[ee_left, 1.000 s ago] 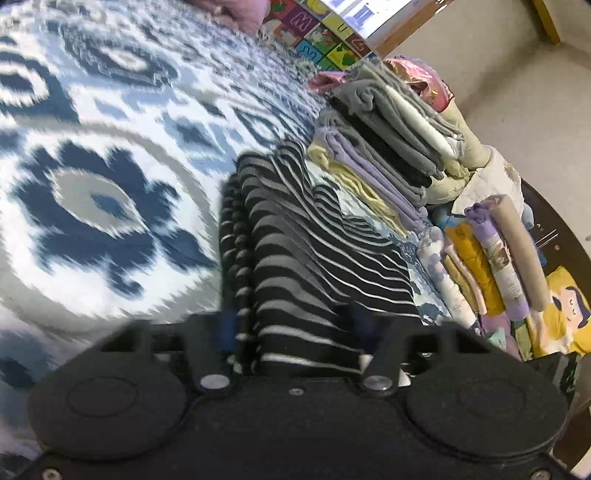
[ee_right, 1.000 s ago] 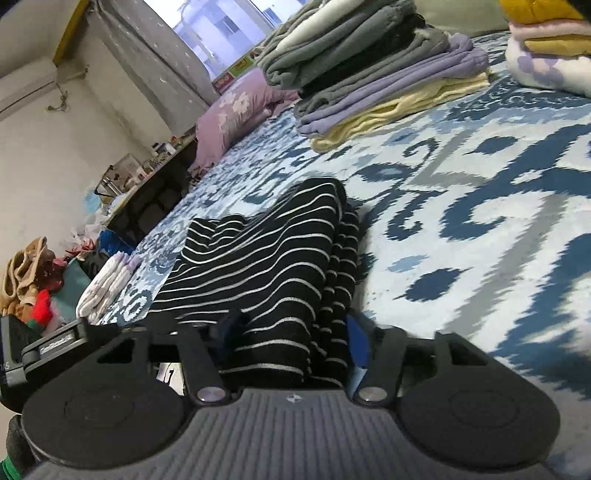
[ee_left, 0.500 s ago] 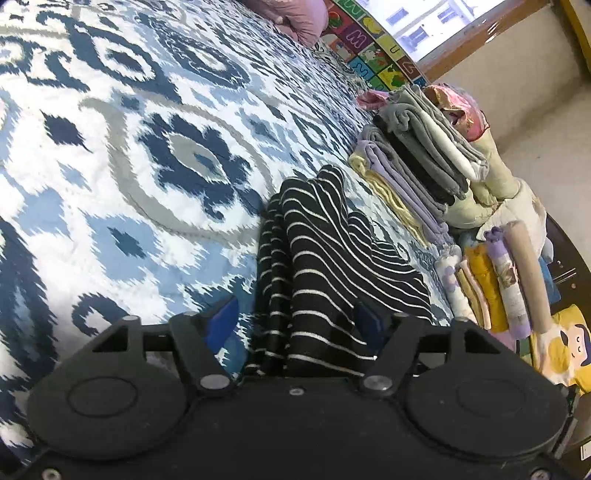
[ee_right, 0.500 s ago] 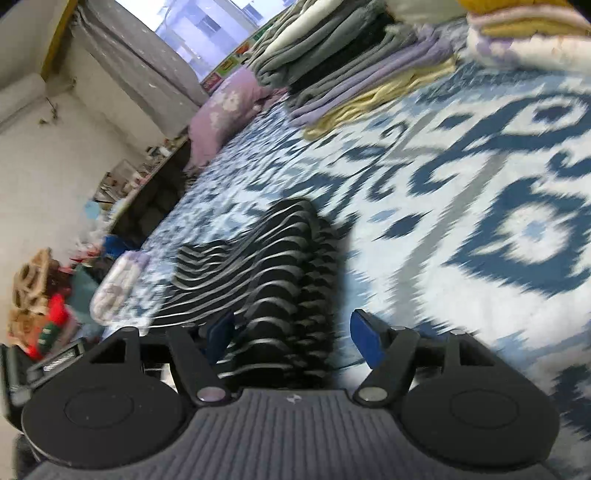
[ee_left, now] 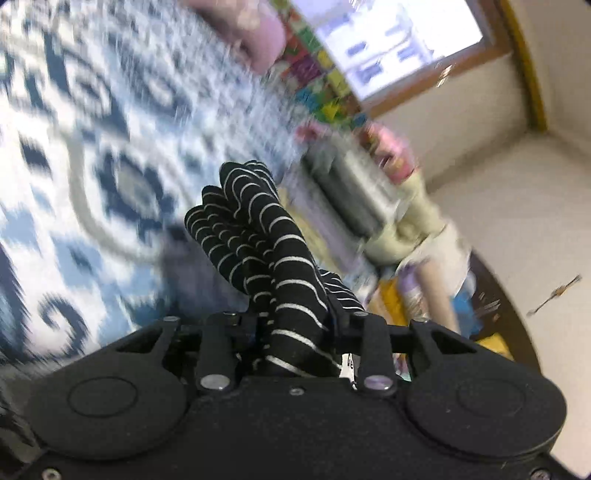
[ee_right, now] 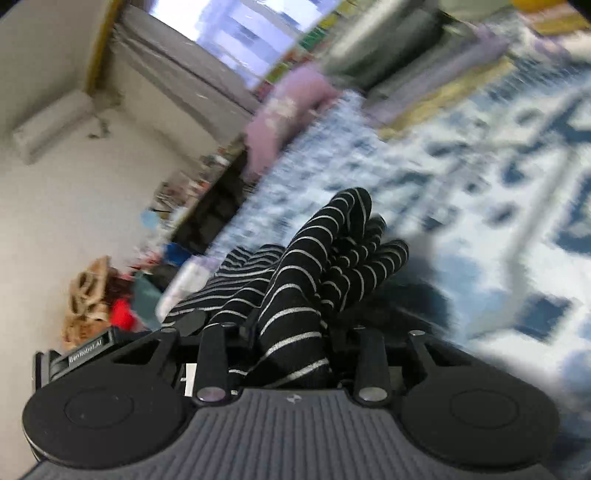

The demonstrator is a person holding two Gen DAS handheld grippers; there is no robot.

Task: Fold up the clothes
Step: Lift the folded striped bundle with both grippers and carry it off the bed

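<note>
We have the black striped garment (ee_left: 280,258) bunched between the fingers of our left gripper (ee_left: 295,325), whose jaws are closing on the thick fold that stands up out of them and reaches ahead of the gripper. Our right gripper (ee_right: 295,332) has the same striped garment (ee_right: 317,266) in its jaws, which are closing too, with cloth pressed between the fingers. From the right gripper the rest of the fabric trails off to its left, toward the other gripper body seen at the edge of that view. Ahead of and beneath both grippers lies the bed (ee_left: 92,155) with its blue and white patterned cover, badly blurred. To the right of the left gripper, further ahead, sits a stack of folded clothes (ee_left: 354,192) in grey and pale tones. A pink pillow (ee_right: 291,110) lies far ahead of the right gripper, by the window (ee_right: 251,29).
</note>
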